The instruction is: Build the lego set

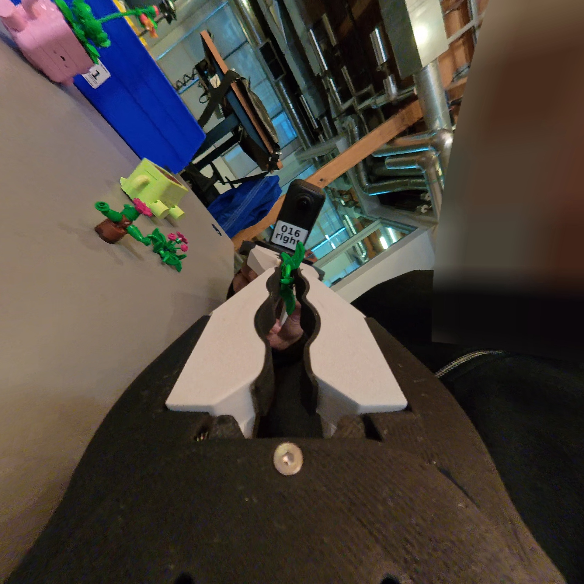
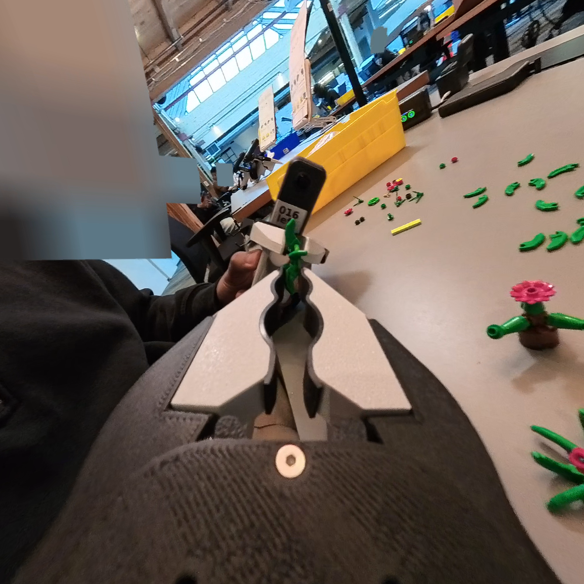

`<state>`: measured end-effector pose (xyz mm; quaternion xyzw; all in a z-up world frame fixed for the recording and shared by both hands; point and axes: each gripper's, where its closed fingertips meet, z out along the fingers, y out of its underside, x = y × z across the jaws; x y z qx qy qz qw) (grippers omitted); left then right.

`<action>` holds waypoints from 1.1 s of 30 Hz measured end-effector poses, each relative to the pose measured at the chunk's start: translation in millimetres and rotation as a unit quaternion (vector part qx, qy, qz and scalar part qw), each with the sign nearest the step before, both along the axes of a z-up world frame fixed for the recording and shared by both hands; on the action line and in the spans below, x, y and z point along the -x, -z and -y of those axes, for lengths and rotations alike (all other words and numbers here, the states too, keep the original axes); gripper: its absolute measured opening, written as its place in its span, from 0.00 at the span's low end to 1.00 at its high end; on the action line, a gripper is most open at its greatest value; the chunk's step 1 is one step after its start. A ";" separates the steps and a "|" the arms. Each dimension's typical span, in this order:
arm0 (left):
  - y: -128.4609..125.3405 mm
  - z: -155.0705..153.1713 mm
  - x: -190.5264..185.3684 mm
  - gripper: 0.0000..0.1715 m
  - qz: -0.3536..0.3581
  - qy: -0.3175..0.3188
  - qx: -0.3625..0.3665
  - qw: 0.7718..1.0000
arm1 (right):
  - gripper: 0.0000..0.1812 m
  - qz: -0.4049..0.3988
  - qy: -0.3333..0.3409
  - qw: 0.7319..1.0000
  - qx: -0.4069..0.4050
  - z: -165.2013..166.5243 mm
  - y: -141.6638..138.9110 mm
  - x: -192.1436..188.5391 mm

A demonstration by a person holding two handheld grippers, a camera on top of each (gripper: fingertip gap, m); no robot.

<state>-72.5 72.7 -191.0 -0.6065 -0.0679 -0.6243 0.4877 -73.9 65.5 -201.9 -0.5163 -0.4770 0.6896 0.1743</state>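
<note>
The left tool (image 1: 289,278) and the right tool (image 2: 292,268) meet tip to tip above the beige counter (image 2: 426,284), each closed on the small green plastic leafy stem (image 1: 289,281). The stem's long axis runs roughly along both tools' fingers, so any joining push likely goes straight along that line. Loose curved green leaf pieces (image 2: 537,243) and a brown-potted pink flower model (image 2: 535,319) lie well apart, leaving open room.

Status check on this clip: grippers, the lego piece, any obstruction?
Left gripper and right gripper tip to tip in mid-air, both shut on green leafy stem. Brown-potted pink flower waits on table. Nothing in the way.
</note>
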 end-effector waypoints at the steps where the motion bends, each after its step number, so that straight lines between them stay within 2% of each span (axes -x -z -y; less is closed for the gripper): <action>1: -1.1 0.7 -0.5 0.03 0.014 0.009 0.001 1.000 | 0.03 -0.003 -0.009 1.000 0.004 1.5 -1.4 -1.1; 9: -11.9 9.4 -6.8 0.03 0.148 0.102 0.011 0.984 | 0.03 -0.048 -0.066 0.996 0.033 11.9 -16.0 -10.7; 11: -12.3 9.5 -6.2 0.03 0.160 0.106 0.013 0.981 | 0.03 -0.052 -0.069 0.995 0.040 12.5 -17.4 -11.1; 19: -11.6 8.7 -6.8 0.03 0.126 0.088 0.002 0.988 | 0.04 -0.057 -0.062 0.995 0.049 8.3 -17.7 -10.4; 21: -10.3 7.8 -6.0 0.03 0.113 0.078 0.001 0.991 | 0.16 -0.068 -0.052 0.994 0.066 0.9 -22.3 -11.1; 22: -10.4 7.7 -5.4 0.03 0.108 0.074 -0.001 0.991 | 0.18 -0.074 -0.042 0.993 0.076 -7.0 -24.1 -12.6; 26: -9.0 6.3 -5.0 0.03 0.078 0.052 -0.009 0.996 | 0.14 -0.081 -0.010 0.994 0.076 -24.3 -25.4 -16.9; 33: -0.2 3.2 -14.7 0.03 -0.007 0.032 -0.007 0.999 | 0.14 -0.075 -0.010 0.997 0.025 -10.2 -20.8 -12.6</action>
